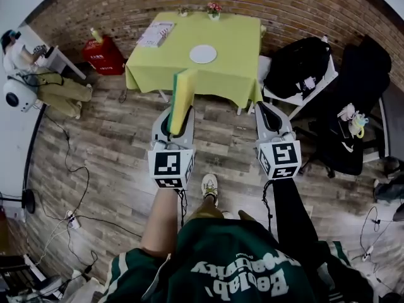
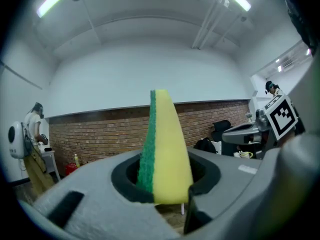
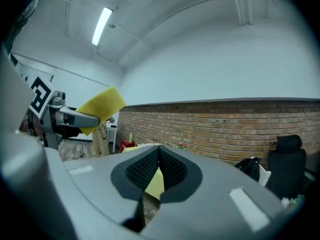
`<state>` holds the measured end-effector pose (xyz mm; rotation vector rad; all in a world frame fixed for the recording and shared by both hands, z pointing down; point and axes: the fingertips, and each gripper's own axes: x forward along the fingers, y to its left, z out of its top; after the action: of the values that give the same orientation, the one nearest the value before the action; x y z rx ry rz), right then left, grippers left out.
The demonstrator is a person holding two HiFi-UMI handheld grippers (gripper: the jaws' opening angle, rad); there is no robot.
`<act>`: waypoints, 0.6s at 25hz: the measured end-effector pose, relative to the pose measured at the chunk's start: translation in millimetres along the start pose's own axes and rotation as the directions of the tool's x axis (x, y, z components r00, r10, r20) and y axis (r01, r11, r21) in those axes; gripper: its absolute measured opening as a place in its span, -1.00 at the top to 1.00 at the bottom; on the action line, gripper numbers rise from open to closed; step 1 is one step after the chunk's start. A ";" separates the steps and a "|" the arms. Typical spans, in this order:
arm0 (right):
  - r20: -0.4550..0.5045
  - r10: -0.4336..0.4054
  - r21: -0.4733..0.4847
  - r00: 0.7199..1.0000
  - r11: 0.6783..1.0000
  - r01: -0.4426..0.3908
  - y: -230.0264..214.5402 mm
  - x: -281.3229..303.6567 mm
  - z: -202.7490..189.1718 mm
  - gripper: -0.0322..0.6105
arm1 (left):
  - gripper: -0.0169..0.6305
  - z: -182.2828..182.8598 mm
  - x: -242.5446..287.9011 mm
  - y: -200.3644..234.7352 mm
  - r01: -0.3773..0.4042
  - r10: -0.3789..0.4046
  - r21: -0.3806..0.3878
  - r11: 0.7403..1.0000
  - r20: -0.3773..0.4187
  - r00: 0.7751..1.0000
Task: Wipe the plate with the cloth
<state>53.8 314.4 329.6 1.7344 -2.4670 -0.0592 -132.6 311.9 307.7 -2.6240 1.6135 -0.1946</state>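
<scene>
- The left gripper (image 1: 173,122) has its jaws closed on a sponge (image 1: 182,96), which is yellow with a green side.
- In the left gripper view, the lower end of the sponge (image 2: 165,149) sits between the two dark pads of the left gripper (image 2: 165,180). The rest stands up past the jaw tips, with the green layer at the left.
- In the head view the sponge points forward, toward the table (image 1: 233,43), but it is over the wooden floor (image 1: 113,144) and well apart from the table.
- The right gripper (image 1: 264,109) is beside the left one, at about the same height.
- In the right gripper view, the pads of the right gripper (image 3: 158,159) meet at the tips and hold nothing. Only the yellow-green tablecloth shows through the small gap lower down.
- The same view also shows the sponge (image 3: 102,106) in the left gripper (image 3: 65,116), at the left.
- The white plate (image 1: 203,54) lies flat near the middle of the table, far from both grippers, and nothing touches it.
- A paper sheet (image 1: 156,33) lies on the left part of the table, and a small flower pot (image 1: 214,8) stands at the far edge.
</scene>
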 end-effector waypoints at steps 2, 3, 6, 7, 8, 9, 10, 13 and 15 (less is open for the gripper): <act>-0.005 -0.007 0.002 1.000 1.000 0.007 -4.6 21.0 1.7 0.87 | 0.55 0.5 19.1 9.8 0.026 -0.026 -0.003 1.000 -0.007 1.000; -0.007 -0.009 0.004 1.000 1.000 0.009 -6.0 31.7 2.2 0.87 | 0.55 0.9 27.7 15.8 0.034 -0.034 -0.005 0.999 -0.007 0.999; -0.016 -0.013 0.007 1.000 1.000 0.014 -9.1 61.8 2.2 0.87 | 0.55 2.0 52.4 34.4 0.051 -0.051 0.000 0.999 0.000 0.999; -0.017 -0.017 0.007 1.000 1.000 0.017 -10.7 71.5 2.7 0.87 | 0.55 2.6 60.6 40.8 0.056 -0.056 0.002 0.998 0.003 0.998; -0.018 -0.021 0.007 1.000 1.000 0.021 -12.1 81.3 3.4 0.87 | 0.55 3.3 68.6 47.5 0.060 -0.060 0.004 0.998 0.005 0.998; -0.019 -0.025 0.007 1.000 1.000 0.025 -13.0 90.9 4.2 0.87 | 0.56 3.9 76.0 54.6 0.061 -0.061 0.006 0.998 0.006 0.998; -0.020 -0.028 0.006 0.999 1.000 0.028 -13.7 100.2 4.9 0.87 | 0.55 4.1 82.7 61.5 0.062 -0.062 0.006 0.998 0.008 0.998; -0.022 -0.034 -0.002 0.999 0.999 0.034 -14.4 126.4 7.0 0.87 | 0.56 2.9 100.7 79.6 0.075 -0.075 -0.001 0.997 0.008 0.997; -0.024 -0.039 -0.009 0.999 0.999 0.039 -15.2 141.4 7.8 0.87 | 0.56 0.9 111.6 89.7 0.091 -0.091 -0.009 0.996 0.001 0.996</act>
<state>19.9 176.0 331.5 1.7689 -2.4128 -0.0525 -162.0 171.8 305.4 -2.7065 1.4990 -0.1904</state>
